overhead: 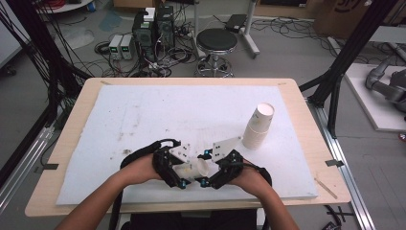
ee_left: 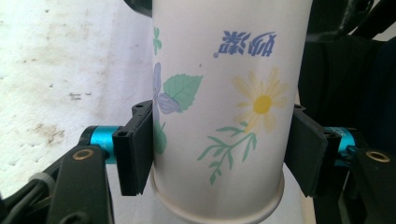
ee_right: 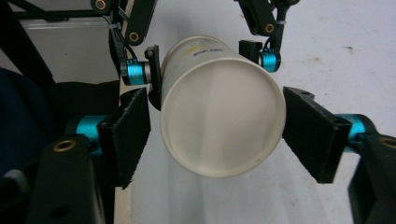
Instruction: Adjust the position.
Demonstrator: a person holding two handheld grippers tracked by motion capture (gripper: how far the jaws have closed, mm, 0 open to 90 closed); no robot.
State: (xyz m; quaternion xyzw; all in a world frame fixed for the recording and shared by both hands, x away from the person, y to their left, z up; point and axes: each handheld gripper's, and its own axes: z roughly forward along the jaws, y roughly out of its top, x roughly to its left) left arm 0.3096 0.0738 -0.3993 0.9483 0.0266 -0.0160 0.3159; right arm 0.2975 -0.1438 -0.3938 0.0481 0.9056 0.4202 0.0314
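A paper cup (ee_left: 219, 93) printed with a daisy and green leaves lies sideways between my two grippers, near the table's front edge (overhead: 200, 167). My left gripper (ee_left: 219, 154) is shut on the cup near its rim, both pads pressing its sides. From the other side my right gripper (ee_right: 219, 135) faces the cup's plain white bottom (ee_right: 222, 112). Its jaws stand around that end of the cup, with a thin gap at the left pad (ee_right: 128, 133), so it is open. In the high view my left gripper (overhead: 184, 168) and right gripper (overhead: 209, 168) nearly meet.
A leaning stack of paper cups (overhead: 258, 125) stands on the white foam board (overhead: 143, 115) at the right. The wooden table (overhead: 72, 124) shows around the board's edges. Beyond it are a black stool (overhead: 217, 40), computer boxes (overhead: 153, 28) and cables on the floor.
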